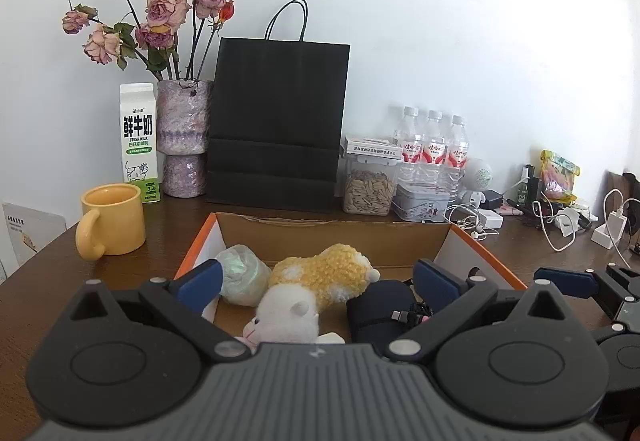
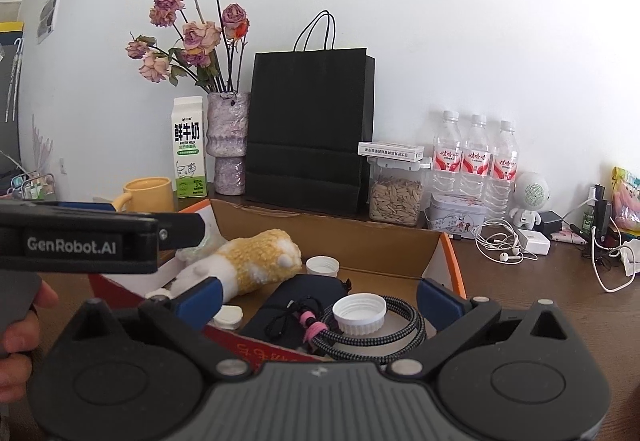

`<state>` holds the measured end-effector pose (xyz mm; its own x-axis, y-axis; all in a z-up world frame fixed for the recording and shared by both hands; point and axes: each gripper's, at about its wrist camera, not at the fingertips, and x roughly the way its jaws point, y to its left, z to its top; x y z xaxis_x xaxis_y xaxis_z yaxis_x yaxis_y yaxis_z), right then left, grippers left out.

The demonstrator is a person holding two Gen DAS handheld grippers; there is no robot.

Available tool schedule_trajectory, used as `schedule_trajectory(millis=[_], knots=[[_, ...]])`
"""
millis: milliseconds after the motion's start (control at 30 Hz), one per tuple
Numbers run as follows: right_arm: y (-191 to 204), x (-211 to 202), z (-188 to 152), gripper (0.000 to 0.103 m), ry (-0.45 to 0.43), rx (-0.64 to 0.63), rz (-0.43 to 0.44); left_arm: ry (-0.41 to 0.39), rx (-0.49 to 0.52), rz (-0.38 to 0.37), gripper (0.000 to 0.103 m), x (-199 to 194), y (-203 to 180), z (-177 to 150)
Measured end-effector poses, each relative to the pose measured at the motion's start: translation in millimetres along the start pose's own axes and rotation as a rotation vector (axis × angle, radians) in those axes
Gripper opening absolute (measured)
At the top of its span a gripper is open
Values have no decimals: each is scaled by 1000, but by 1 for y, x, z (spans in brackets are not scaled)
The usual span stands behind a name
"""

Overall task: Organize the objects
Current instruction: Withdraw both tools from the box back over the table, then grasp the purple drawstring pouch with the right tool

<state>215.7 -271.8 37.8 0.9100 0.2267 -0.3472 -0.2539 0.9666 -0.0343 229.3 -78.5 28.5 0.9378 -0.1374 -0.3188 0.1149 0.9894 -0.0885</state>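
An open cardboard box (image 1: 332,231) with orange rims sits on the brown table. In it lie a yellow-and-white plush toy (image 1: 320,281), a crumpled clear bag (image 1: 242,273) and a dark pouch (image 1: 380,307). The right wrist view shows the box (image 2: 360,241), the plush toy (image 2: 256,261), the pouch (image 2: 296,301), a braided cable (image 2: 384,337) and white caps (image 2: 359,313). My left gripper (image 1: 318,279) is open and empty above the box. My right gripper (image 2: 316,301) is open and empty over the box's near edge. The left gripper's side (image 2: 100,241) shows at the left there.
Behind the box stand a yellow mug (image 1: 114,219), a milk carton (image 1: 140,143), a vase of dried roses (image 1: 184,139), a black paper bag (image 1: 276,125), a seed jar (image 1: 368,191), a tin (image 1: 420,201) and three water bottles (image 1: 434,145). Chargers and cables (image 1: 560,221) lie at the right.
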Motion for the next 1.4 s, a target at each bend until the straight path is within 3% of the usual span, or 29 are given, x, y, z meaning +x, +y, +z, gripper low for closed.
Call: schedule_trajectory(millis=[333, 667, 967, 1400], knots=[[19, -28, -12, 103, 45, -25, 22, 6, 7, 22, 103, -36, 11, -5], [35, -41, -27, 103, 130, -32, 52, 82, -2, 25, 103, -58, 28, -16], [46, -30, -48, 103, 282, 9, 81, 155, 7, 28, 103, -68, 41, -30], [67, -4, -58, 103, 381, -1, 112, 209, -23, 34, 103, -59, 58, -43]])
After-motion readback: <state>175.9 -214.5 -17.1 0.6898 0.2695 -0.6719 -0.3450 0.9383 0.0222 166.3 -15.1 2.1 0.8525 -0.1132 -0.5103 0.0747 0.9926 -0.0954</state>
